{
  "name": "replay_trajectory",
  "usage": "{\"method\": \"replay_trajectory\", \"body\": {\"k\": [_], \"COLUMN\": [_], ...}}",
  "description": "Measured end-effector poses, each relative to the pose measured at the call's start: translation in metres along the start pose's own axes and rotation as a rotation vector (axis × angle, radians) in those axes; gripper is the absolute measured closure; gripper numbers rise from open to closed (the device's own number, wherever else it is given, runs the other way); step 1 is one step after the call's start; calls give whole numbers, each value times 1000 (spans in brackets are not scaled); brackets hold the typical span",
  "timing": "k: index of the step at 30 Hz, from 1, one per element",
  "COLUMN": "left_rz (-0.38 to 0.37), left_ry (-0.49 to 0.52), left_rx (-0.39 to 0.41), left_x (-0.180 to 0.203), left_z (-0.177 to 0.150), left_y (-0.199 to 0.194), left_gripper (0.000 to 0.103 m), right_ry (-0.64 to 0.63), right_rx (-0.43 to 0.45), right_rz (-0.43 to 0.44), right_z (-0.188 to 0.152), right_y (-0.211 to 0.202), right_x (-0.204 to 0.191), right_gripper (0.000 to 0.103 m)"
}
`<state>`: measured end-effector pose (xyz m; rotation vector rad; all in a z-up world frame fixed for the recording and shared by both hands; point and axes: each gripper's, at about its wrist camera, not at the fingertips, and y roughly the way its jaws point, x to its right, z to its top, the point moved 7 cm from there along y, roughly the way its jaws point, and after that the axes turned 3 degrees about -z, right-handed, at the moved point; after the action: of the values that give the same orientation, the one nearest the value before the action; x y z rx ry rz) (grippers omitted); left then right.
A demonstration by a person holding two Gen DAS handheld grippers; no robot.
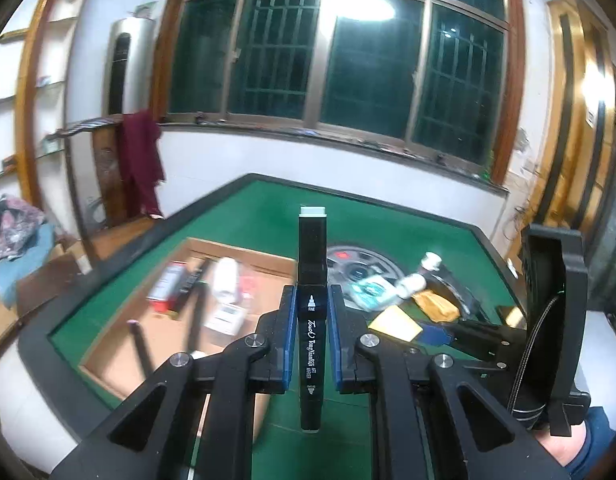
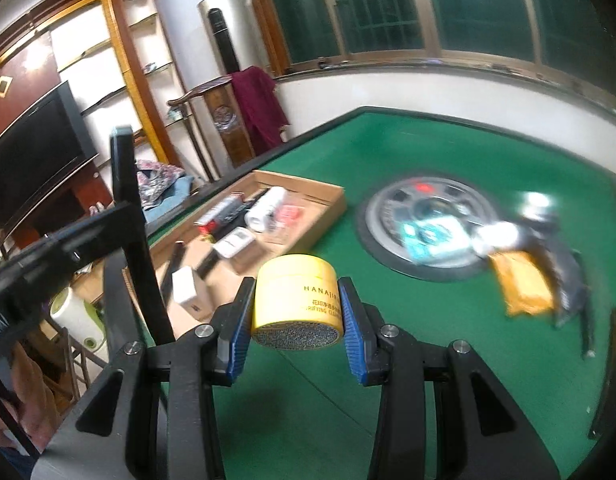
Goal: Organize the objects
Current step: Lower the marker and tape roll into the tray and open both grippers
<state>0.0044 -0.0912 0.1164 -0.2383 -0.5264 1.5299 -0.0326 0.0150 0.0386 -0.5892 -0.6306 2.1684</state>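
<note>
Overhead, barred window [image 1: 336,56] beyond green table [image 1: 267,208].

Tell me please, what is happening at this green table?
A person is tidying with two handheld grippers. The left gripper holds a black marker upright between its jaws. The right gripper holds a yellow jar. Both are lifted above the green table. A cardboard tray already holds several items; others lie loose near the round centre plate.

Both wrist views look down, sharing the green table [image 1: 243,208] [image 2: 448,148].
</note>
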Motion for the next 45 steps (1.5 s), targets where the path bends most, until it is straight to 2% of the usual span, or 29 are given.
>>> {"method": "replay_trajectory", "body": {"k": [6,15,28,45], "left_rz": [69,117,134,153], "left_ry": [-66,-147,-182,-197], "left_rx": [-19,-128,-205,-270], "left_x": [-61,-120,-140,-148], "left_z": [0,-27,-56,-74], "left_y": [1,47,78,90], "left_gripper": [91,91,91,91], "right_ry": [-33,-51,-56,0], "right_rx": [-18,-111,-207,-245], "right_rz": [43,64,76,127], "right_z": [16,4,-17,-22], "right_y": [32,89,129,134], "right_x": [-37,-70,-75,-76], "right_gripper": [65,65,65,64]}}
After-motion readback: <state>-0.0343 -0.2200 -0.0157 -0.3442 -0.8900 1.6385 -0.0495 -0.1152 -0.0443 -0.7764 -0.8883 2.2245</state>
